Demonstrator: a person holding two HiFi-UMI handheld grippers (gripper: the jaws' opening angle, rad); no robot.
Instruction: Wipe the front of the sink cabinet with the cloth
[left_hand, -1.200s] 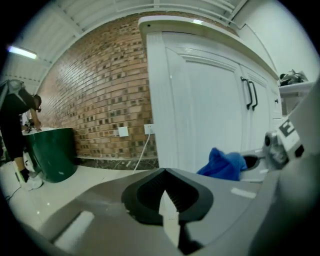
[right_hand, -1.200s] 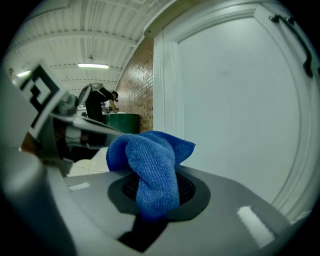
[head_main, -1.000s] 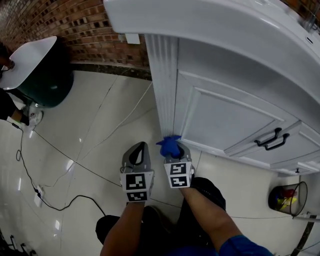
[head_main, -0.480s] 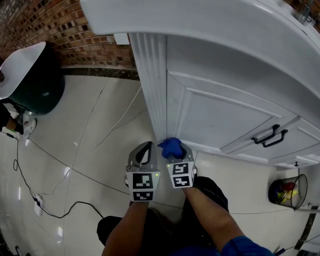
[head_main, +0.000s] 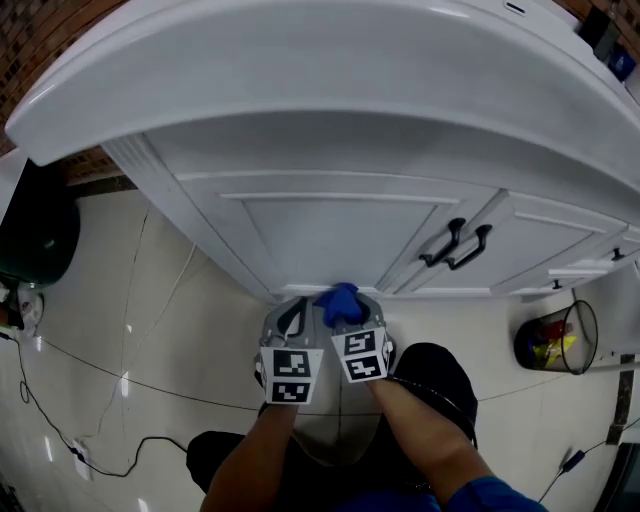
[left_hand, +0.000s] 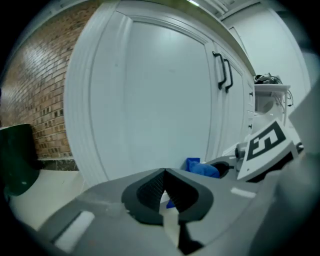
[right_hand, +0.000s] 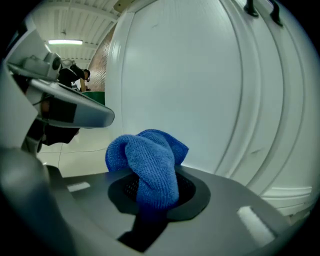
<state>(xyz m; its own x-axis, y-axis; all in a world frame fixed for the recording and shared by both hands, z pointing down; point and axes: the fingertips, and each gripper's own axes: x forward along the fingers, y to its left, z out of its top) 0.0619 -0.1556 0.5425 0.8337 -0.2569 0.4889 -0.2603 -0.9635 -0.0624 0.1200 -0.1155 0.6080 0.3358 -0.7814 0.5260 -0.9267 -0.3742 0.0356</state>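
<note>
In the head view the whole picture has swung. A second ago I was looking at the fluted left corner of the sink cabinet (head_main: 320, 225), and now its front sits square ahead of me. The blue cloth (head_main: 338, 298) has moved off that corner to the bottom rail under the left door. The right gripper (head_main: 343, 303) carries it, and the left gripper (head_main: 292, 312) has drawn in close beside it. I read that as the wipe working along the base, with the door panel (head_main: 310, 235) and the handles (head_main: 455, 243) above probably still to do. In the left gripper view the jaws are pressed together on nothing and point at the door. The cloth shows just to their right, low by the cabinet. In the right gripper view the jaws are clamped on the cloth, and its bunched end stands up out of them very near the white door panel. Whether it touches, I cannot tell.
</note>
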